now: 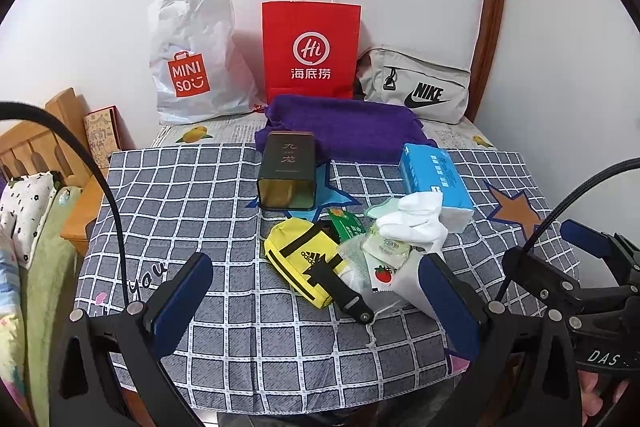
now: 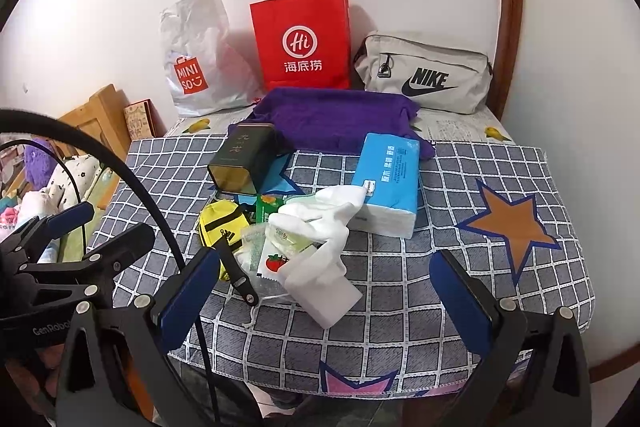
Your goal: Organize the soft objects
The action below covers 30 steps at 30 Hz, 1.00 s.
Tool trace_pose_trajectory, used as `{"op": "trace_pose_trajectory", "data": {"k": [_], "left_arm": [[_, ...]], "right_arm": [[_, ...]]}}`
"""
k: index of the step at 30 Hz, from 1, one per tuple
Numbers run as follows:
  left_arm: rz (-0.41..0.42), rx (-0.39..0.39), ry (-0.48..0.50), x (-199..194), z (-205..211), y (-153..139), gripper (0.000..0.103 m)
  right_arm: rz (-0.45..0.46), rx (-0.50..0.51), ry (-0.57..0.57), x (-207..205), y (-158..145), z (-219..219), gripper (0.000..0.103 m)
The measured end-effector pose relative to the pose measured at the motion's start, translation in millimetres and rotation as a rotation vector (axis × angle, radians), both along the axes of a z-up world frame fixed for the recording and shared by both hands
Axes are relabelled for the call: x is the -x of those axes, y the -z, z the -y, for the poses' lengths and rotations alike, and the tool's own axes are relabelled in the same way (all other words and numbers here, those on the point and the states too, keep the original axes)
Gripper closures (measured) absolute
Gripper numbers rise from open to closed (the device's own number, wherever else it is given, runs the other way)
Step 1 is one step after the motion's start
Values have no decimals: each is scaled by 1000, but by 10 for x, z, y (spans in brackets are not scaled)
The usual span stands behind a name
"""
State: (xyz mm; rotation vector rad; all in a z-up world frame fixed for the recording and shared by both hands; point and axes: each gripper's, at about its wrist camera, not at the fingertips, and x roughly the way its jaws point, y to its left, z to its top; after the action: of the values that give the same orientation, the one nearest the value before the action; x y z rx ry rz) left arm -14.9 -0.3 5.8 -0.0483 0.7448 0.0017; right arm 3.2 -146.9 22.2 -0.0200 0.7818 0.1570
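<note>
A pile lies mid-table: white socks (image 1: 416,223) (image 2: 324,219), a yellow Adidas pouch (image 1: 302,259) (image 2: 222,227), a blue tissue pack (image 1: 436,179) (image 2: 388,179), small sachets (image 1: 384,255) (image 2: 280,247). A purple towel (image 1: 344,127) (image 2: 332,119) lies behind. My left gripper (image 1: 316,291) is open and empty, in front of the pile. My right gripper (image 2: 324,299) is open and empty, near the sock's end; it also shows in the left wrist view (image 1: 576,259).
A dark tin (image 1: 286,175) (image 2: 244,163) lies beside the towel. A Miniso plastic bag (image 1: 196,55) (image 2: 200,59), a red paper bag (image 1: 310,47) (image 2: 300,43) and a grey Nike bag (image 1: 416,83) (image 2: 424,75) stand against the wall. The checked cloth (image 1: 192,195) (image 2: 480,235) covers the table. Bedding lies left.
</note>
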Motion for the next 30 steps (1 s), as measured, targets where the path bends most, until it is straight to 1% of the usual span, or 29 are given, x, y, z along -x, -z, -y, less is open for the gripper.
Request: {"op": "trace_pose_trajectory", "data": {"k": [30], "left_arm": [[-2,-5,-10,23,6,-19,0]], "right_arm": [[2,5,8,34,-5,-6,0]]}}
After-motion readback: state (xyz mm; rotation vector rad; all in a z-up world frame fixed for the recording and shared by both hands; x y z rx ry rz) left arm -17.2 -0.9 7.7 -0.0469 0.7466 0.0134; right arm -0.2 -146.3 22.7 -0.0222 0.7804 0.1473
